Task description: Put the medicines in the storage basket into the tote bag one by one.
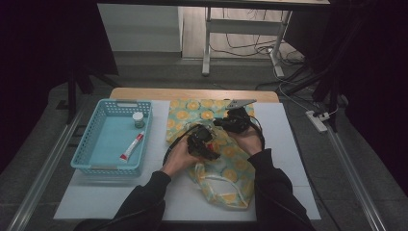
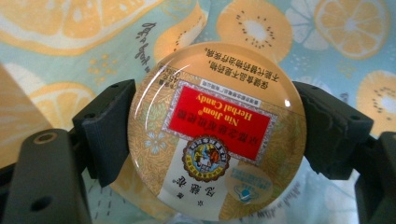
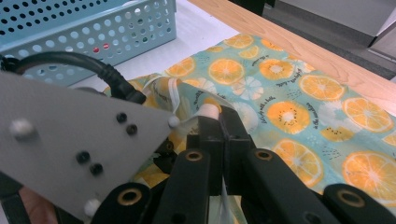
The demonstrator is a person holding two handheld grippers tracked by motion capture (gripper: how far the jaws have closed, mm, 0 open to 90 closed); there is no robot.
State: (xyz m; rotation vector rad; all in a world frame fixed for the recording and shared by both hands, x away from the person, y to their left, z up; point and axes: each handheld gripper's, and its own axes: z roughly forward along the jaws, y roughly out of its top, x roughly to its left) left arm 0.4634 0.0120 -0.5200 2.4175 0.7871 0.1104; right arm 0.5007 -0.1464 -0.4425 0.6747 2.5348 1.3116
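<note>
A round candy tin (image 2: 217, 135) with a red label and gold print sits clamped between the two black jaws of my left gripper (image 2: 217, 137), held just above a teal cloth bag (image 2: 70, 28) printed with orange slices. In the high view the left gripper (image 1: 204, 140) hovers over the middle of the bag (image 1: 192, 113). My right gripper (image 3: 223, 122) is shut on the bag's edge, pinching fabric and a white strap (image 3: 173, 95) and lifting it. The right gripper (image 1: 230, 124) is just right of the left one.
A light blue perforated basket (image 1: 86, 144) stands at the table's left with a small jar (image 1: 138, 119) and a white and red tube (image 1: 132, 146) inside. The basket wall (image 3: 93, 23) is beyond the left gripper's grey plate (image 3: 70, 140). The wooden table edge (image 1: 192, 93) runs behind the bag.
</note>
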